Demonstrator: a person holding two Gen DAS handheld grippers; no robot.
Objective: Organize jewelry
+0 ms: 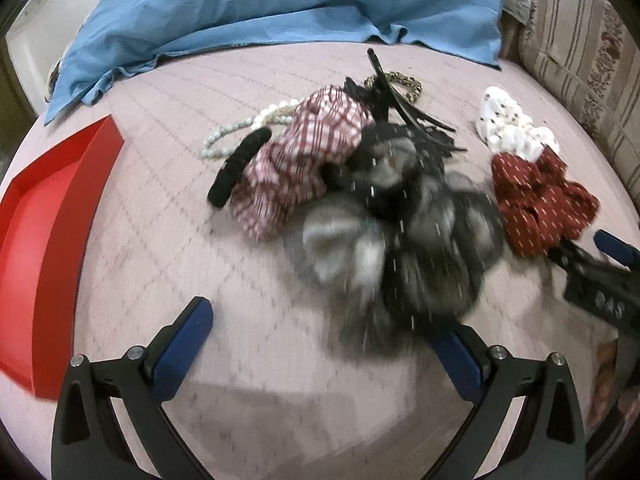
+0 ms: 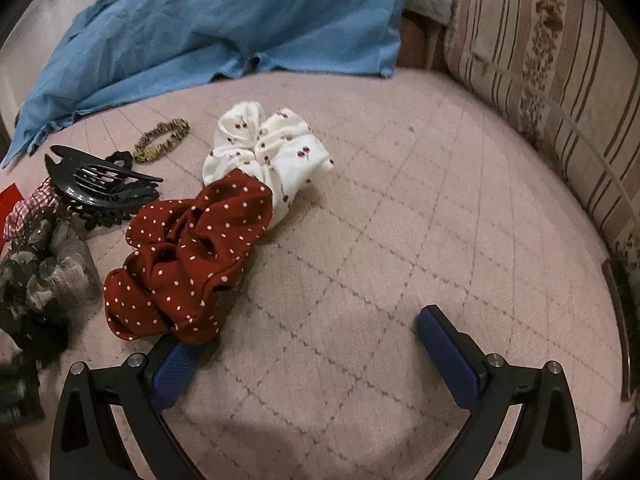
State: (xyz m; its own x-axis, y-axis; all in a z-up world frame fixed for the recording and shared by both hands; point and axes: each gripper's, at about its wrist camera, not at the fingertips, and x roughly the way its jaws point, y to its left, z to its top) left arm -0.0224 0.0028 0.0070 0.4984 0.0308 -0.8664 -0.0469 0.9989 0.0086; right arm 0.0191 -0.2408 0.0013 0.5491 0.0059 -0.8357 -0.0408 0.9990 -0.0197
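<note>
A pile of hair accessories lies on the pink quilted surface. In the left wrist view a grey-black sheer scrunchie lies nearest, with a red-white checked scrunchie, a black hair tie, a pearl bracelet, a black claw clip and a leopard hair tie behind. My left gripper is open just before the grey scrunchie. A red dotted scrunchie and a white cherry scrunchie lie together. My right gripper is open, its left finger under the red scrunchie's edge.
A red tray stands at the left. A blue cloth lies crumpled at the back. A striped cushion borders the right side. The right gripper also shows at the right edge of the left wrist view.
</note>
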